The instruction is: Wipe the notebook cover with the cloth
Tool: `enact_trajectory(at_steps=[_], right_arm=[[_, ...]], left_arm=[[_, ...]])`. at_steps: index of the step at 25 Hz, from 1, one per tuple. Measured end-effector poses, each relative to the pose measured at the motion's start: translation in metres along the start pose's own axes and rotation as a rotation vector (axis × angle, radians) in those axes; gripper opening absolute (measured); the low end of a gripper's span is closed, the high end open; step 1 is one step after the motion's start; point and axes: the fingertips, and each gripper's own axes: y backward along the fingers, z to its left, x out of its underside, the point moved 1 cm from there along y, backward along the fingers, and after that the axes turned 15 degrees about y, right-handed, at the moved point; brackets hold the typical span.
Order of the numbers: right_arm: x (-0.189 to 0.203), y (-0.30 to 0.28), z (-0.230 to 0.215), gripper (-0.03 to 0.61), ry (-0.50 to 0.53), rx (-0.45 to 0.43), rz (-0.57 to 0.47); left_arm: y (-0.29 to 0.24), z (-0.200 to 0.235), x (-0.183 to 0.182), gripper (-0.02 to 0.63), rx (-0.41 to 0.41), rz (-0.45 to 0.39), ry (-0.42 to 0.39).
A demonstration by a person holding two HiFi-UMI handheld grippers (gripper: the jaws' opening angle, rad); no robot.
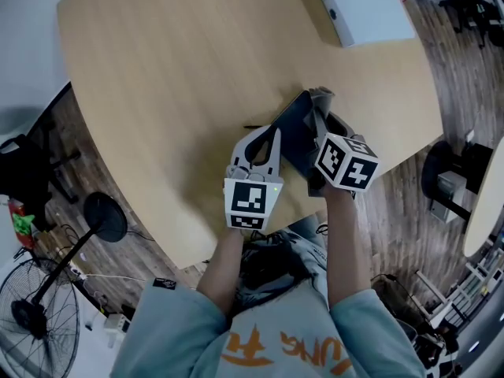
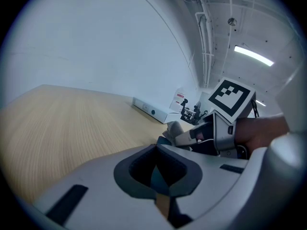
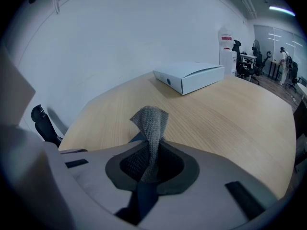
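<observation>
Head view
- Surface [image 1: 197,77]: pale wood, all the items on it.
- Notebook [image 1: 293,128]: dark cover, near the 6 o'clock edge of the surface, apparently tilted up between the two grippers.
- Left gripper [image 1: 266,142]: at the notebook's 8 o'clock edge.
- Right gripper [image 1: 319,124]: at the notebook's 3 o'clock side.
- Cloth [image 1: 321,98]: grey, bunched at the notebook's 1 o'clock corner.
- White box [image 1: 362,6]: at 1 o'clock, well apart from the notebook.

Left gripper view
- Fingers: pressed together on a thin teal-blue sliver [image 2: 156,178], judged to be the notebook's edge.
- Role: steadying the notebook.

Right gripper view
- Fingers: clamped on the knitted cloth [image 3: 151,123], whose free end stood up past the tips; dark cover showed just beneath.
- White box [image 3: 189,78]: lid shut, contents not visible.

Judgement
- Step in hand: cloth gripped and brought to the cover; wiping looked about to begin or just under way.
- Next move calls for: pressing the cloth flat on the cover and dragging it across while the left gripper holds firm.
</observation>
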Motion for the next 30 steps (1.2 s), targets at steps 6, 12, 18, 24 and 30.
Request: enact_trajectory(at_steps=[6, 12, 18, 24, 30], right_arm=[[0.012, 0.013, -0.017, 0.032, -0.033, 0.035, -0.005], [0.021, 0.024, -0.025, 0.032, -0.039, 0.071, -0.009], [0.034, 0.037, -0.04, 0.032, -0.072, 0.1, -0.016], [0.05, 0.052, -0.058, 0.032, -0.119, 0.133, -0.023], [0.064, 0.064, -0.081, 0.034, -0.164, 0.164, -0.026]], left_arm=[[-0.004, -0.013, 0.005, 0.018, 0.023, 0.025, -0.015], [-0.005, -0.017, 0.01, 0.018, 0.033, 0.049, -0.021], [-0.009, -0.032, 0.016, 0.018, 0.062, 0.072, -0.045], [-0.01, -0.046, 0.022, 0.018, 0.087, 0.093, -0.071], [-0.02, -0.064, 0.03, 0.018, 0.111, 0.121, -0.094]])
